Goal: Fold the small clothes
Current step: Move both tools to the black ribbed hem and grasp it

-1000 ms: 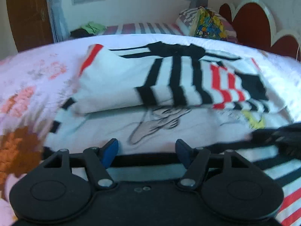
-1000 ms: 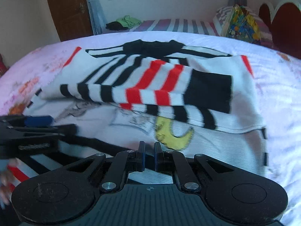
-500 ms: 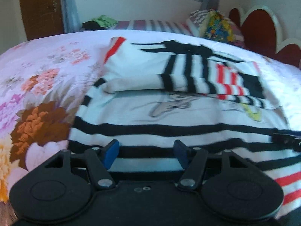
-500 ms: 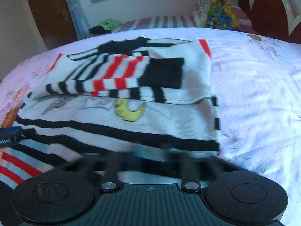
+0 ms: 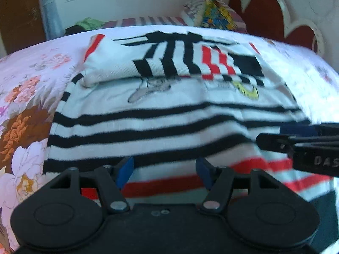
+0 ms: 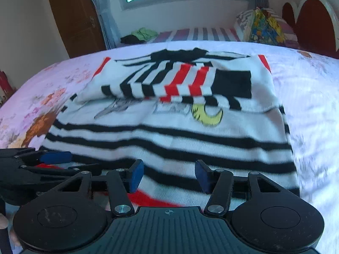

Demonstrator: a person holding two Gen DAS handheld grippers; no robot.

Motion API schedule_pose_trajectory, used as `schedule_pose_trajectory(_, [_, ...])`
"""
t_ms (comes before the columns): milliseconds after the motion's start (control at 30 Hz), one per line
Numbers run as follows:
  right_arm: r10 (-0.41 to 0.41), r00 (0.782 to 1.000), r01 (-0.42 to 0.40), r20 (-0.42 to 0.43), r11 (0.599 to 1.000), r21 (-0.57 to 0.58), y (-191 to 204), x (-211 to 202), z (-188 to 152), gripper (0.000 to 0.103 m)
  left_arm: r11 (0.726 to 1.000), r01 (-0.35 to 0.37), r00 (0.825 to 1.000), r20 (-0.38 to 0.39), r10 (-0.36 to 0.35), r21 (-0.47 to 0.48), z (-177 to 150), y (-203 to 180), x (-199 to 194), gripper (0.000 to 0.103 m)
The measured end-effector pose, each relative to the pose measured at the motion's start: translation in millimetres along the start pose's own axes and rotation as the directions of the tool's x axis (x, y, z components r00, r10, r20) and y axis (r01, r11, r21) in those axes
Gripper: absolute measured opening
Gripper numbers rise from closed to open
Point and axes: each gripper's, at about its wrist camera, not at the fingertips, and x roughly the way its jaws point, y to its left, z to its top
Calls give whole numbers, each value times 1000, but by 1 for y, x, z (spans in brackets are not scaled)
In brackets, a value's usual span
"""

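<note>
The striped sweater point(image 6: 169, 127) lies flat on my floral bedsheet point(image 5: 27, 110), both sleeves folded across the chest. White knit, black bands over the body, red bands near the hem, a yellow moon print point(image 6: 208, 115) below the sleeves. My left gripper point(image 5: 165, 170) stands apart over the hem, nothing clamped. My right gripper point(image 6: 168, 176) has just been closing, jaws apart, pads clear of cloth.

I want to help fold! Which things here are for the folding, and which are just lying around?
For the folding:
striped shirt
left gripper
right gripper

Just lying around:
green clothes
colourful pillow
flowery bedsheet
</note>
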Motion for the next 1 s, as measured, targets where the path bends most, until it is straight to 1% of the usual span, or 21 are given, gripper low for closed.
schedule_pose_trajectory(33, [-8, 1000, 7, -12, 1000, -15, 4, 0, -5, 55, 1000, -5, 1000, 5, 5, 27, -5, 1, -1, 65])
schedule_pose_trajectory(67, [-38, 999, 37, -34, 998, -41, 8, 1, -11, 54, 999, -4, 1000, 9, 4, 41, -9, 3, -3, 66])
schedule_pose_trajectory(133, [-131, 990, 127, -59, 990, -62, 1, 0, -25, 55, 999, -2, 1000, 2, 2, 33, -17, 15, -11, 66])
schedule_pose_trajectory(200, [-162, 986, 161, -50, 987, -19, -15, -11, -36, 54, 999, -3, 1000, 7, 2, 44, -25, 25, -18, 66])
schedule_pose_trajectory(267, [-207, 977, 207, -50, 978, -7, -26, -20, -43, 54, 999, -3, 1000, 10, 2, 48, -33, 35, -25, 66])
schedule_pose_trajectory(367, [-236, 970, 237, -58, 971, 11, -33, -32, -51, 55, 999, -3, 1000, 10, 3, 38, -42, 43, -33, 66])
schedule_pose_trajectory(433, [-235, 971, 236, -53, 971, 22, -28, -39, -51, 55, 1000, -12, 1000, 11, 12, 27, -45, 44, -39, 65])
schedule_pose_trajectory(500, [-200, 979, 202, -40, 978, 47, -19, -46, -52, 55, 999, -21, 1000, 5, 21, 26, -45, 41, -42, 64])
schedule_pose_trajectory(600, [-163, 987, 163, -17, 986, 36, 3, -54, -54, 55, 1000, -19, 1000, -8, 19, -5, -46, 40, -49, 67])
schedule_pose_trajectory(700, [-134, 991, 135, -20, 991, 21, 17, -55, -57, 55, 999, -12, 1000, -10, 12, -35, -49, 39, -59, 73])
schedule_pose_trajectory(733, [-131, 991, 131, -24, 991, 14, 21, -56, -59, 55, 999, -19, 1000, -5, 19, -32, -50, 38, -63, 77])
schedule_pose_trajectory(833, [-124, 992, 124, -32, 992, 13, 26, -57, -64, 55, 999, -40, 999, 12, 40, -10, -54, 36, -71, 80])
schedule_pose_trajectory(933, [-121, 992, 121, -46, 993, 6, 31, -57, -69, 55, 999, -33, 999, -10, 32, -31, -60, 41, -70, 80])
schedule_pose_trajectory(1000, [-141, 987, 140, -75, 990, -13, 30, -52, -74, 55, 999, -36, 999, -25, 35, -41, -65, 43, -66, 80])
